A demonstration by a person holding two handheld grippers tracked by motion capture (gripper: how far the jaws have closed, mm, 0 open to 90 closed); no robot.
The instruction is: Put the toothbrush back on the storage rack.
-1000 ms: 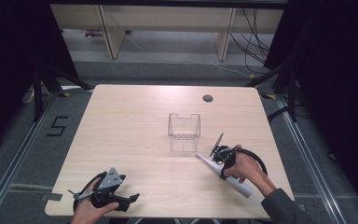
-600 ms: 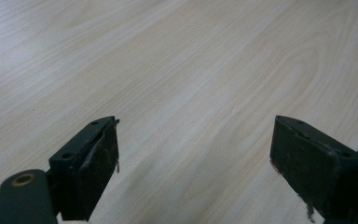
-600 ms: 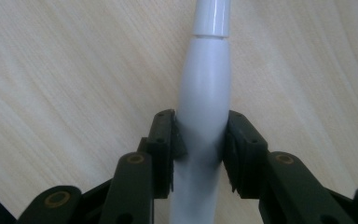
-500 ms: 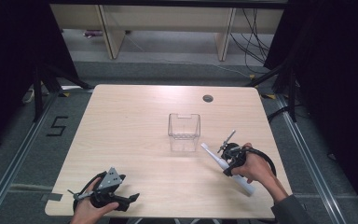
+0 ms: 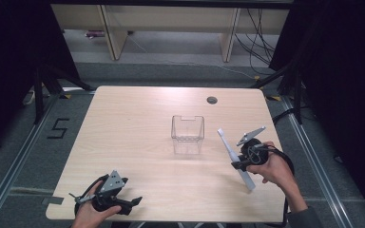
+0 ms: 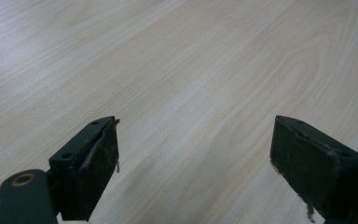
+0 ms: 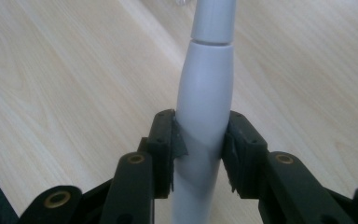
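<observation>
Looking down from the high view, I am counting one table (image 5: 138, 133), one clear bin (image 5: 187, 134), one white toothbrush (image 5: 235, 159) and two grippers. The bin is standing near the table's middle, open side up. A small dark grommet hole (image 5: 212, 100) is sitting toward the far edge. My left gripper (image 5: 123, 205) is resting low at the near left corner, well apart from the bin, with a hand (image 5: 91, 214) wrapped around it. My right gripper (image 5: 240, 163) is hovering to the right of the bin, in the right hand (image 5: 272, 168), and the toothbrush is running through it at a slant: its head is pointing up and away, near the bin's right side but not touching it, while its handle end is pointing down toward the near edge.

Along the left gripper view, I am seeing two black fingers (image 6: 93, 168) standing wide apart, with bare wood grain between them and nothing in the gap.

Along the right gripper view, I am seeing two fingers (image 7: 163, 144) pressing narrowly on either side of the toothbrush's thick grey-white handle. The handle is sitting squarely between the pads, touching both, and is rising straight away from them, narrowing at a seam toward the top of the frame. Wood is showing on both sides of it.
</observation>
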